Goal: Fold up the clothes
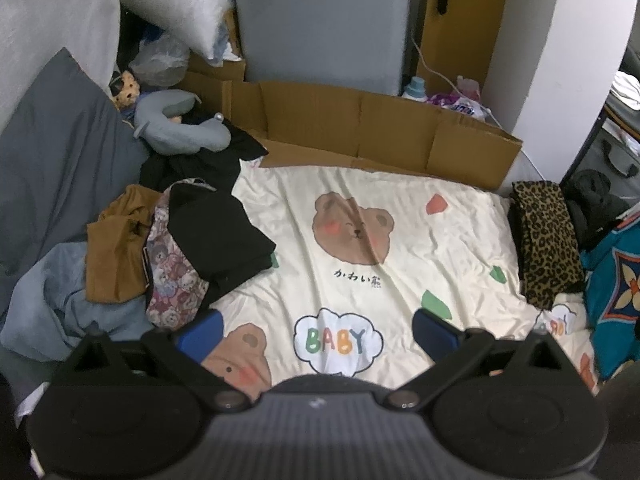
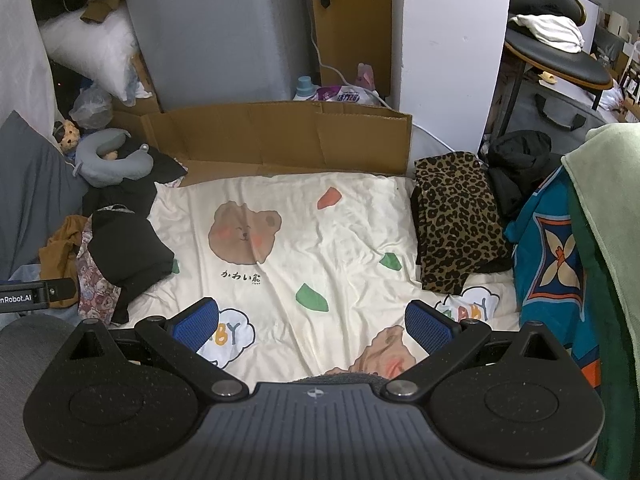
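Observation:
A heap of unfolded clothes lies at the left of the cream bear-print bed cover (image 1: 400, 216) (image 2: 328, 216): a black garment (image 1: 216, 228) (image 2: 124, 240), a floral one (image 1: 172, 276) (image 2: 94, 284), a brown one (image 1: 116, 252) (image 2: 60, 248) and a light blue one (image 1: 56, 300). A folded leopard-print garment (image 1: 548, 236) (image 2: 456, 216) rests at the right edge. My left gripper (image 1: 318, 330) hovers open above the cover's near part, nothing between its blue pads. My right gripper (image 2: 312, 322) is likewise open and empty over the cover.
Flattened cardboard (image 1: 360, 128) (image 2: 280, 136) lines the far side of the bed. A grey neck pillow (image 1: 180, 128) (image 2: 112, 160) and a grey cushion (image 1: 52, 152) sit at the left. A teal patterned cloth (image 1: 616, 292) (image 2: 552, 256), black clothing (image 2: 520, 160) and a green towel (image 2: 608, 208) crowd the right.

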Motion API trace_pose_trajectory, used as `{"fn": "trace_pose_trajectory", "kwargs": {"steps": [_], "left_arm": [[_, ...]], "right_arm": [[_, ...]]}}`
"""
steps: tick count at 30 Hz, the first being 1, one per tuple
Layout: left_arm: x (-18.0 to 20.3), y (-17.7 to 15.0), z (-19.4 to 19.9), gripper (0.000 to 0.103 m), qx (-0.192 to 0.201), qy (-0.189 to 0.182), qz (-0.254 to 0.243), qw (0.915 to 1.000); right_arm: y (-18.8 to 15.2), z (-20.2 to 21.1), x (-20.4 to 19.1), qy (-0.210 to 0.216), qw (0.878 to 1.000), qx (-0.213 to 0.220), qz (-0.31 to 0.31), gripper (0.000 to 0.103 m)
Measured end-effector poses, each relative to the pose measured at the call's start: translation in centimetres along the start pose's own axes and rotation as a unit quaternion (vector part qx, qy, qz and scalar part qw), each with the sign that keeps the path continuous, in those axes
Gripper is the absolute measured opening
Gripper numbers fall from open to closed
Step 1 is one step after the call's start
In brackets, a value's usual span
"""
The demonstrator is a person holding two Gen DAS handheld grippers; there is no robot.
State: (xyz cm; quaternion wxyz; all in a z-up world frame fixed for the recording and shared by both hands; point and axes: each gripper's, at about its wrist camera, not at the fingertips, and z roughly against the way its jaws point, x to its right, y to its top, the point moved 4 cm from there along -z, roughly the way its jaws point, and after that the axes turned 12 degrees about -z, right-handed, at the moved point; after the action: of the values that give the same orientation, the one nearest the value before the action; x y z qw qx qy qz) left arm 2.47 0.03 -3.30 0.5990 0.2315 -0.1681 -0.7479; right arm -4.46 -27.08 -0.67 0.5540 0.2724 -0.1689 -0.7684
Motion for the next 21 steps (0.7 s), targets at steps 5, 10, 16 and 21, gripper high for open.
{"fn": "trace_pose_trajectory", "kwargs": {"steps": [5,10,16,21], "left_arm": [[-0.07,-0.13,0.02,0.102,0.001,-0.006,0.002,1.0],[-0.14,-0.15,0.1,0.102,0.003,-0.006,0.0,1.0],[0.14,-0.1,0.3,0.102,0.005,0.008,-0.008,0.9999],[0.57,0.04,0.34,0.102,0.002,0.02,-0.028,0.9994]], "right_arm": [[-0.11,0.06,-0.04,0.0,1.0,0.001,0.001,0.102],[-0.12,0.1,0.02,0.001,1.0,0.002,-0.002,0.102],[-0.12,0.07,0.11,-0.001,1.0,0.001,-0.005,0.102],[-0.05,0.05,0.21,-0.008,1.0,-0.002,-0.007,0.102]]}}
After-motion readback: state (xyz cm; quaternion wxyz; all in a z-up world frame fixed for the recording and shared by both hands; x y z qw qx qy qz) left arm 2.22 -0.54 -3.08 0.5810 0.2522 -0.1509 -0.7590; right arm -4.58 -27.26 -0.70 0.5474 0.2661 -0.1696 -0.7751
